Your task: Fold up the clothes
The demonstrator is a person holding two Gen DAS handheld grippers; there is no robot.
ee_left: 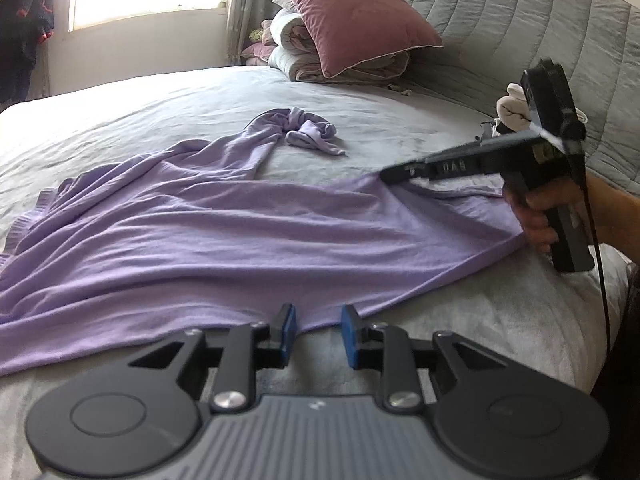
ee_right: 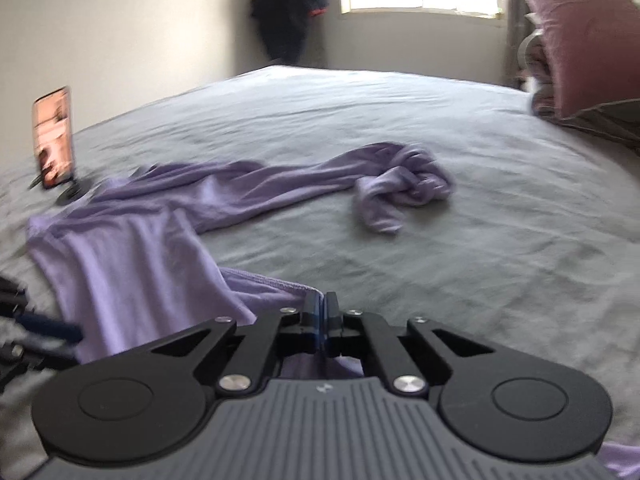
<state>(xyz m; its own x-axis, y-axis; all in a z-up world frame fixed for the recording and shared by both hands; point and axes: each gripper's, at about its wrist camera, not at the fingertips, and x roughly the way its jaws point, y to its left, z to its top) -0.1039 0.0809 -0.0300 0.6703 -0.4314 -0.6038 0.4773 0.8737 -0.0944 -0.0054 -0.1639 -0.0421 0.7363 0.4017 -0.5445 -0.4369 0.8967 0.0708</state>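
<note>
Grey bed [ee_left: 400, 120]: your right gripper [ee_right: 323, 306] fingers clench the lilac knit garment [ee_left: 224, 232]; left gripper [ee_left: 318, 330] fingers released.

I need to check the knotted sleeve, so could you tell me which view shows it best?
The right wrist view: the knot is larger and nearer, though slightly blurred. The left wrist view shows it smaller and farther off.

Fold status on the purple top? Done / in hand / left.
Done: no fold yet. The purple top lies spread and wrinkled on the grey bed, one sleeve bunched up.
In hand: the right gripper is shut on an edge of the top; the left gripper is open just short of the near edge.
Left: straighten the sleeve, flatten, then every fold.
</note>
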